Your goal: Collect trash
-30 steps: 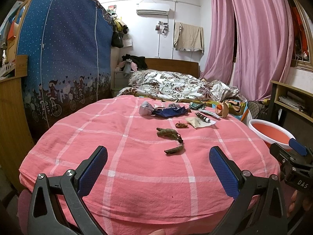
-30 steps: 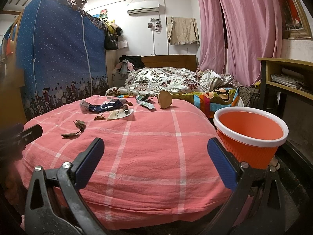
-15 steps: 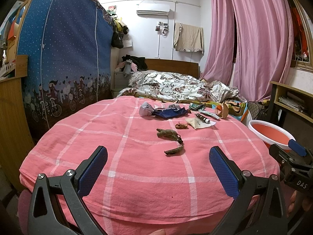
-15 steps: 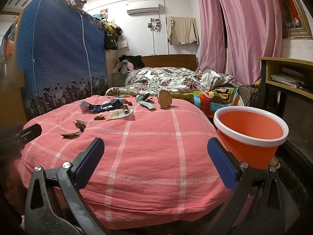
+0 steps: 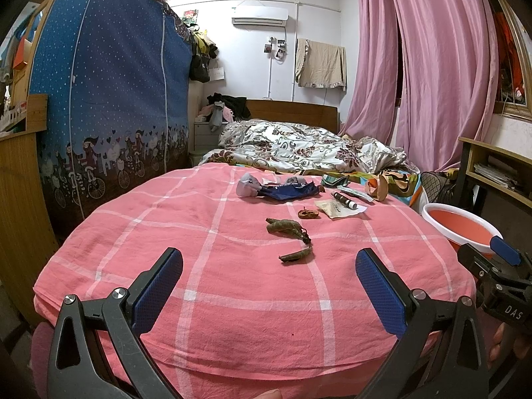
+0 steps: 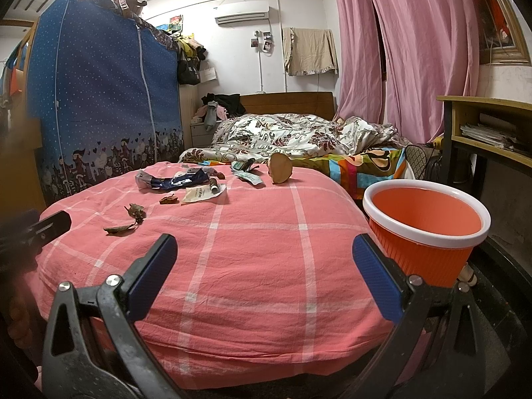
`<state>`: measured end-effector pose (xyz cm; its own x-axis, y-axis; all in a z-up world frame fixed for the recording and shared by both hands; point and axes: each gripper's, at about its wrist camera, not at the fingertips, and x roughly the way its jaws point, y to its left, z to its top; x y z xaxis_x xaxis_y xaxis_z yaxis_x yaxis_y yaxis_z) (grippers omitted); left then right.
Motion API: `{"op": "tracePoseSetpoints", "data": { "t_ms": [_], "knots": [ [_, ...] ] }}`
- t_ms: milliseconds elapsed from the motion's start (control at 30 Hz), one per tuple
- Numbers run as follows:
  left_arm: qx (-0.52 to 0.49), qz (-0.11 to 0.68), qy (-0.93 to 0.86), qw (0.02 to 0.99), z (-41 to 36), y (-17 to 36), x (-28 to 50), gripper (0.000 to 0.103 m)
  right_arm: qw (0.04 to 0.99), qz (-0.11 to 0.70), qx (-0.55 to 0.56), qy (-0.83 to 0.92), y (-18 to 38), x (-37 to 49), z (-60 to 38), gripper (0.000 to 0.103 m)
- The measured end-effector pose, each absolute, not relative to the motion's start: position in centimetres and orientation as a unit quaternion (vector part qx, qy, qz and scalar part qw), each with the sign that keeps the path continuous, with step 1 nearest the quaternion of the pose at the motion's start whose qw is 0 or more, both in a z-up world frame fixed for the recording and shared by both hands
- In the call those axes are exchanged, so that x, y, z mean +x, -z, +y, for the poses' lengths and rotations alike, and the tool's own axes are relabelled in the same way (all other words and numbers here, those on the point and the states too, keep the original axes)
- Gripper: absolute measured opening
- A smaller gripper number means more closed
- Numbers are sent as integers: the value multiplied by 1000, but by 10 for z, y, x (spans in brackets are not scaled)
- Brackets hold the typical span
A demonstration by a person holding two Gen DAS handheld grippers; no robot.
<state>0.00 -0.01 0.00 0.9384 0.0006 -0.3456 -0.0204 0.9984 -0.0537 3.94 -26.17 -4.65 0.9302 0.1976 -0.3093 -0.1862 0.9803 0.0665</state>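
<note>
Ahead of the gripper, beyond the pink checked cover, a floral quilt (image 5: 299,153) lies rumpled against a wooden headboard (image 5: 292,113). To the left stands a blue dotted fabric wardrobe (image 5: 109,99). Pink curtains (image 5: 432,76) hang to the right, near a wooden shelf (image 6: 482,126). High ahead, an air conditioner (image 5: 259,20) and a beige towel (image 5: 321,68).

You see dried brown leaves (image 5: 290,229) lying flat at the frame's centre on the pink checked cover, with a crumpled blue wrapper (image 5: 288,190), a small dark tube (image 5: 344,200) on a pale paper packet (image 5: 335,208) and a brown scrap (image 5: 308,214) above them. The orange bin (image 6: 425,229) with a white rim stands upright and empty at right.
</note>
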Motion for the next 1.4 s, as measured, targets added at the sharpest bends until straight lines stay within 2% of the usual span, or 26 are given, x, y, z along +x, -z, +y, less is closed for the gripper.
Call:
{"op": "tracePoseSetpoints", "data": {
  "t_ms": [300, 633, 1033, 1200, 1400],
  "knots": [
    [-25, 177, -8, 984, 0, -1, 2, 102, 983, 156, 13, -97, 46, 40, -262, 86],
    [-15, 183, -31, 983, 1, -12, 34, 102, 990, 105, -21, -97, 7, 55, -247, 86],
    [-15, 152, -30, 988, 4, -32, 57, 102, 992, 50, -8, -115, -6, 76, -240, 86],
    [-31, 138, -34, 989, 14, -28, 59, 102, 989, 64, -17, -131, -5, 92, -236, 86],
    [-73, 180, -5, 981, 26, -13, 73, 102, 983, 90, -24, -156, -1, 110, -234, 86]
  ]
}}
